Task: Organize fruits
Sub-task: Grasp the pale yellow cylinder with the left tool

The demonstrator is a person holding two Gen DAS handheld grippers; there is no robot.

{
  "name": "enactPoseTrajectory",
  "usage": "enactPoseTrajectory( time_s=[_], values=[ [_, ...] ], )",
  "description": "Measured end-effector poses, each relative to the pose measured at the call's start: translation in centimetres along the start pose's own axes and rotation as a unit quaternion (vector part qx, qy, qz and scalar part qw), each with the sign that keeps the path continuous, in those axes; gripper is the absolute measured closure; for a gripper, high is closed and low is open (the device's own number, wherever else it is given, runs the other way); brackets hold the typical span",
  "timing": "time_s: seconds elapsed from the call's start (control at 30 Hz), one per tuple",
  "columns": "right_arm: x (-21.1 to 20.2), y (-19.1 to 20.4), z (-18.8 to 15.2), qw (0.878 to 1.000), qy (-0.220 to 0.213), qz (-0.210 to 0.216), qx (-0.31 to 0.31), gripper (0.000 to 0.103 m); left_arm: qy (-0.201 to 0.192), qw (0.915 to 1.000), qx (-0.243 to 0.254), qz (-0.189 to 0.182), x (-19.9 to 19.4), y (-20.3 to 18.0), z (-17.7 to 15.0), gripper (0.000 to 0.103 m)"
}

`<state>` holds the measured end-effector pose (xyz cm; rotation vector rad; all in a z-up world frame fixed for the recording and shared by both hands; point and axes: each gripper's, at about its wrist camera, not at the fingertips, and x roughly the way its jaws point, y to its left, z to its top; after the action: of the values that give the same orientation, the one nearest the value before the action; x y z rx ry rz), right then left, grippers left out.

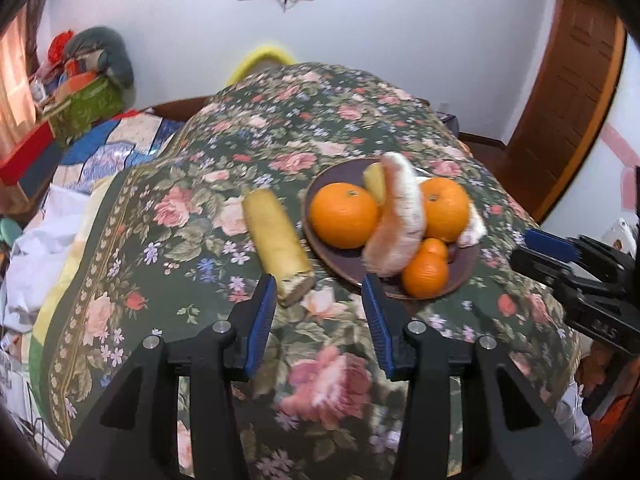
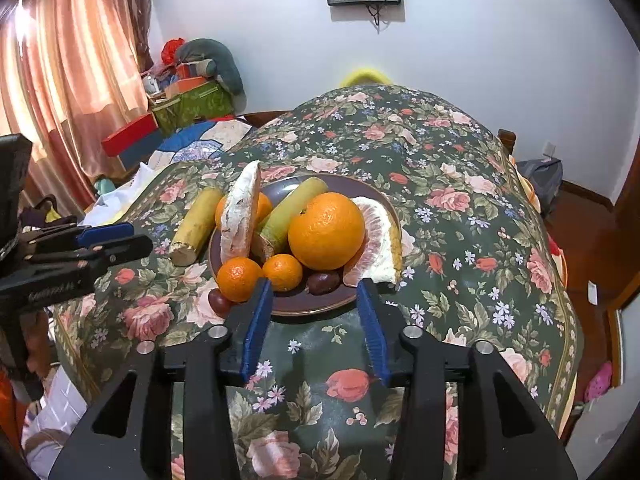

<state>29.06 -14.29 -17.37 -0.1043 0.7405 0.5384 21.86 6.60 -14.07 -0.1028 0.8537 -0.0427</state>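
Observation:
A brown plate (image 2: 316, 306) on the floral cloth holds a large orange (image 2: 326, 230), two small oranges (image 2: 239, 279), a green cane piece (image 2: 292, 208), a dark date (image 2: 323, 282) and two peeled pomelo wedges, one standing on edge (image 2: 240, 216), one lying at the right (image 2: 378, 240). A second cane piece (image 1: 276, 240) lies on the cloth left of the plate (image 1: 340, 258). Another date (image 2: 219, 302) sits on the cloth by the rim. My left gripper (image 1: 319, 284) is open and holds nothing, just short of the cane piece and plate. My right gripper (image 2: 316, 286) is open at the plate's near rim.
The floral cloth (image 2: 460, 240) covers a rounded table that drops off on all sides. Boxes and bags (image 2: 188, 104) are piled at the far left by a pink curtain (image 2: 68, 60). A wooden door (image 1: 560, 120) stands at the right.

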Motion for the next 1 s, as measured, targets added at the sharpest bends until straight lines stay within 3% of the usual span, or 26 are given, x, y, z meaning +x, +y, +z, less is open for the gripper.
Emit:
enactPoseTrajectory(
  time_s=[0.47,0.67,1.0],
  values=[
    [2.2,0.0,-0.9,1.0,0.021,0.015,-0.001,0.056,0.054,0.9978,-0.027,0.027,7.7,1.2,0.5,0.059],
    [2.6,0.4,-1.4,0.999,0.03,0.025,0.005,0.056,0.047,0.9977,-0.048,0.012,7.1,2.0,0.2,0.062],
    [2.3,3.6,-2.0,0.998,0.039,0.042,-0.025,0.056,0.042,0.999,-0.014,0.004,2.5,1.6,-3.6,0.067]
  ],
)
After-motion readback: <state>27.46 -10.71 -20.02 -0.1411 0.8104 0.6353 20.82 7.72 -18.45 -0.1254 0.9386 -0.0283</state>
